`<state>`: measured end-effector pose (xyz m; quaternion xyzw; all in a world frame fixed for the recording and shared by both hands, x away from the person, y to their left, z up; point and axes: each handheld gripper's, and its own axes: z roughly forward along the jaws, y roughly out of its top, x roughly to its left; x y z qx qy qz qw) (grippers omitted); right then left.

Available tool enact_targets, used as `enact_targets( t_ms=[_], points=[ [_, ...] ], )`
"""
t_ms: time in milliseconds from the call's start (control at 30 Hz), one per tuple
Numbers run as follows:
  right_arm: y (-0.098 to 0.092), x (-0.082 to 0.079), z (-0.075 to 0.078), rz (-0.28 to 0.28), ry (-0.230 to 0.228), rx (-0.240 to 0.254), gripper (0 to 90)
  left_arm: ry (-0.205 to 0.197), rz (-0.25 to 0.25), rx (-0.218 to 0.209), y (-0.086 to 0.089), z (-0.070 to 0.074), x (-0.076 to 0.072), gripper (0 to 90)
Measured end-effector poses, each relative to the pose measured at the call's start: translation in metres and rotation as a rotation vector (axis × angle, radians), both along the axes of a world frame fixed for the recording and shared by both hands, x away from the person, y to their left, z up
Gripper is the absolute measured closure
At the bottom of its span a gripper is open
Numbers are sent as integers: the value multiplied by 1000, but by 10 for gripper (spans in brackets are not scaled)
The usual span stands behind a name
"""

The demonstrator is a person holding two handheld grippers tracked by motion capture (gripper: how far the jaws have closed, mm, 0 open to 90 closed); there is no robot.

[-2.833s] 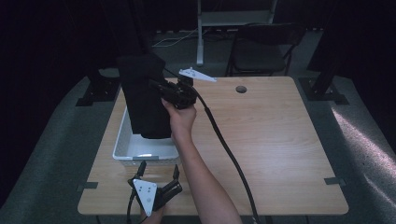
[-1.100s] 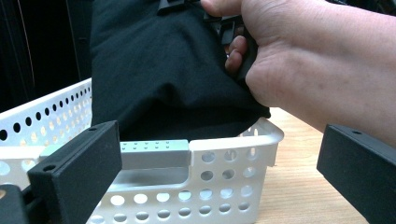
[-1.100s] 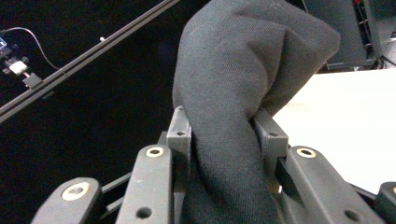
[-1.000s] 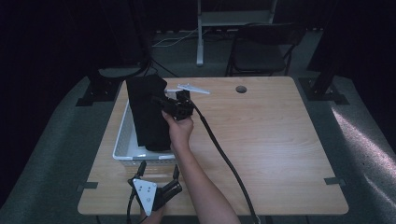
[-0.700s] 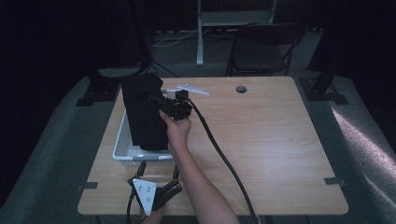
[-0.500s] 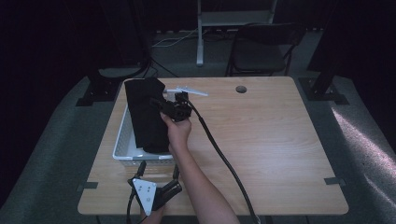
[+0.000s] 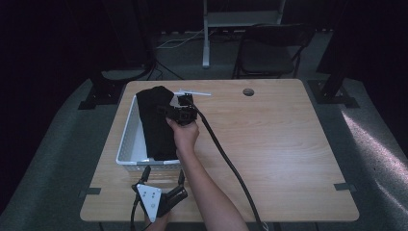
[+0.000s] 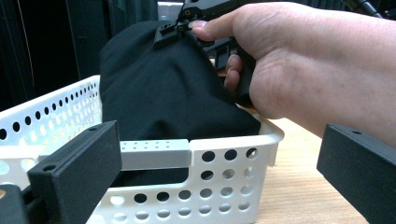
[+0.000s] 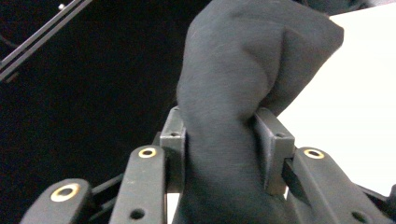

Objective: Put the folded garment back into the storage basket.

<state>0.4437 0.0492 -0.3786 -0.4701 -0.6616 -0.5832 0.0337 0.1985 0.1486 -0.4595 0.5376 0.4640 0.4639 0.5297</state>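
Observation:
A black cloth (image 7: 154,125) lies slumped in the white perforated basket (image 7: 126,134) at the table's left. My right gripper (image 7: 166,109), held in a hand above the basket's right rim, has a bunched fold of the cloth (image 9: 243,60) between its pads (image 9: 173,154). Its jaws have just been opening a little, and the fold still touches both pads. My left gripper (image 7: 163,171) rests at the table's front edge. It is open and faces the basket's near wall (image 8: 233,142), with the cloth (image 8: 163,98) heaped behind it.
The wooden table (image 7: 279,144) stretches bare to the right of the basket. The right gripper's cable (image 7: 226,154) trails across it to the front edge. A thin white piece (image 7: 195,92) lies behind the basket, and a chair (image 7: 269,48) stands beyond the table.
The cloth, first hanging tall from my right gripper, has sunk into the basket as the hand came down. The left gripper has stayed put.

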Motion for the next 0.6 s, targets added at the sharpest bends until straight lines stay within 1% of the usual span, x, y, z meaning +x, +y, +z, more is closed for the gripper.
enact_targets(
  t_ms=[33, 100, 200, 233, 267, 333, 400, 467, 533, 600],
  points=[
    [1, 0, 1, 7, 3, -19, 601, 1, 0, 0, 0, 0, 0, 7],
    [3, 0, 2, 8, -6, -72, 587, 0, 0, -1, 0, 0, 0, 8],
    [4, 0, 1, -2, -13, -122, 583, 0, 0, 0, 0, 0, 0, 7],
    [3, 0, 0, -1, -15, -130, 584, 0, 0, 0, 0, 0, 0, 8],
    [2, -1, 1, -5, -19, -125, 594, 0, 0, 0, 0, 0, 0, 8],
    [-2, -2, 3, -5, -42, -114, 626, 1, 1, 0, 0, 0, 0, 8],
    [-5, -3, 7, -8, -57, -111, 617, 1, 3, -2, 0, 0, 0, 8],
    [-6, -5, 11, 6, -83, -131, 566, 1, 3, -2, 0, 0, 0, 8],
    [-8, -7, 12, 24, -99, -156, 558, 1, 4, -1, 0, 0, 0, 8],
    [-10, -8, 11, 41, -111, -158, 558, 0, 5, 1, 0, 0, 0, 8]
  ],
)
